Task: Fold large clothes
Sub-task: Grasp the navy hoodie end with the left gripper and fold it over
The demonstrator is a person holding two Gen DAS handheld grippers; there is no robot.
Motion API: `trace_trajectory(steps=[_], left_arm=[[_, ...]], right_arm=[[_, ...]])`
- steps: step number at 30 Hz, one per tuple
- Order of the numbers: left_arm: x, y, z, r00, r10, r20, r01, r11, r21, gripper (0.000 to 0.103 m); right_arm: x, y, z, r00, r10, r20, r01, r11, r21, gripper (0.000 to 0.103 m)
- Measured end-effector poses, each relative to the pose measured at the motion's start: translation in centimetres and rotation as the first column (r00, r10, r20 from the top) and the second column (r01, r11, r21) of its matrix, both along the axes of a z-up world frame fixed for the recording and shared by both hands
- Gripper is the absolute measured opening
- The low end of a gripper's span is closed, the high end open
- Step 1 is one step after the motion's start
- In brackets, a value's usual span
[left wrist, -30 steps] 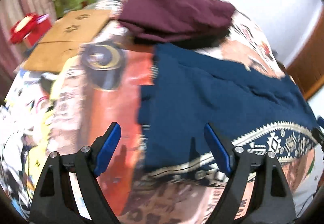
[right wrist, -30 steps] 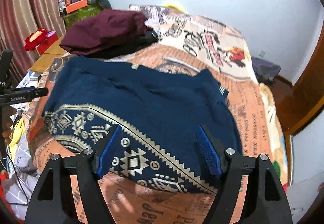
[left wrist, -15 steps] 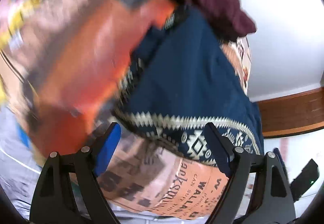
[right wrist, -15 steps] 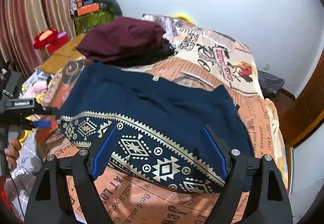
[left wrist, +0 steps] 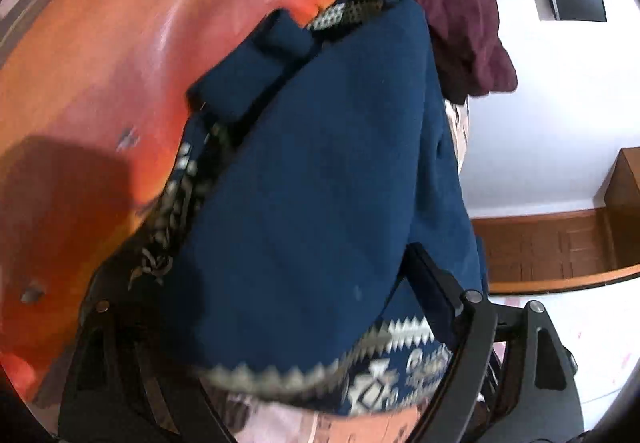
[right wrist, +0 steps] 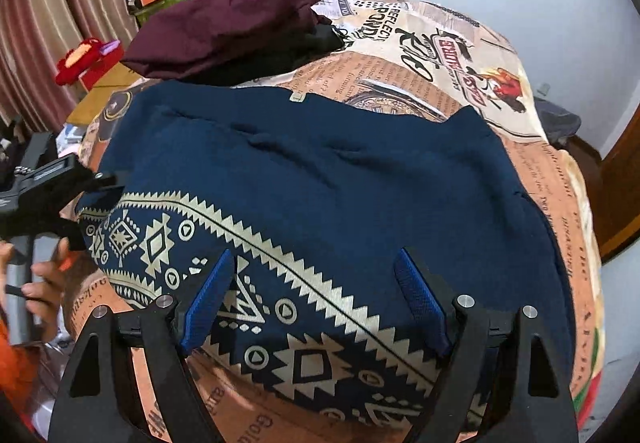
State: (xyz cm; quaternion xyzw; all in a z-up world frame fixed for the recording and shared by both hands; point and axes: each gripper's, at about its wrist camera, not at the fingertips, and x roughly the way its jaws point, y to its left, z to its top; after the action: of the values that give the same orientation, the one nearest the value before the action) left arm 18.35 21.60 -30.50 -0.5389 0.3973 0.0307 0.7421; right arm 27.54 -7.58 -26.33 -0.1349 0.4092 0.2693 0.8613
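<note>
The right gripper [right wrist: 312,303] hovers wide open over the patterned hem of 1 navy garment [right wrist: 320,179], gripping nothing. The left gripper [left wrist: 256,307] straddles that garment's corner at 9 o'clock, jaws spread wide with cloth between them; whether they press it I cannot tell. The garment lies flat on the bed [right wrist: 460,55]. 1 maroon folded pile [right wrist: 228,31] sits at 11 o'clock; bare bedspread lies at 1 o'clock.

1. Left gripper [left wrist: 276,307] jaws wide apart, straddling the near corner of the navy garment [left wrist: 320,171].
2. Patterned hem sits between the jaws.
3. Maroon clothes [left wrist: 452,3] lie beyond the garment, on the orange bedspread [left wrist: 100,83].
</note>
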Motion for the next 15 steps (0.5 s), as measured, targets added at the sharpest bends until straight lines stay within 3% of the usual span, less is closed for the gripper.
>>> trace_trajectory(steps=[2, 4, 8, 12, 15], left_arm=[[0.1, -0.4, 0.5, 0.998, 0.067, -0.018, -0.066, 0.997, 0.042, 0.074], [0.3, -1.0, 1.0, 0.993, 0.112, -0.039, -0.108, 0.990, 0.087, 0.048], [0.6, -1.6, 3.2, 0.989, 0.136, -0.050, -0.125, 0.974, 0.188, 0.011], [0.2, -2.1, 8.3, 0.993, 0.119, 0.025, -0.120, 0.929, 0.351, 0.009], [-0.8, -2.7, 13.5, 0.989, 0.109, 0.096, -0.142, 0.864, 0.482, 0.007]], right_arm=[[0.3, -0.1, 0.0, 1.000, -0.001, -0.020, 0.001, 1.000, 0.019, 0.080], [0.6, -0.1, 0.2, 0.999, -0.003, -0.037, 0.004, 0.999, 0.033, 0.080], [0.8, -0.1, 1.2, 0.999, 0.000, -0.049, 0.004, 0.997, 0.072, 0.080], [0.1, 0.9, 3.0, 1.000, 0.013, 0.000, -0.013, 0.996, 0.090, 0.080], [-0.4, 2.4, 3.5, 0.999, 0.046, 0.018, -0.047, 0.994, 0.097, 0.080]])
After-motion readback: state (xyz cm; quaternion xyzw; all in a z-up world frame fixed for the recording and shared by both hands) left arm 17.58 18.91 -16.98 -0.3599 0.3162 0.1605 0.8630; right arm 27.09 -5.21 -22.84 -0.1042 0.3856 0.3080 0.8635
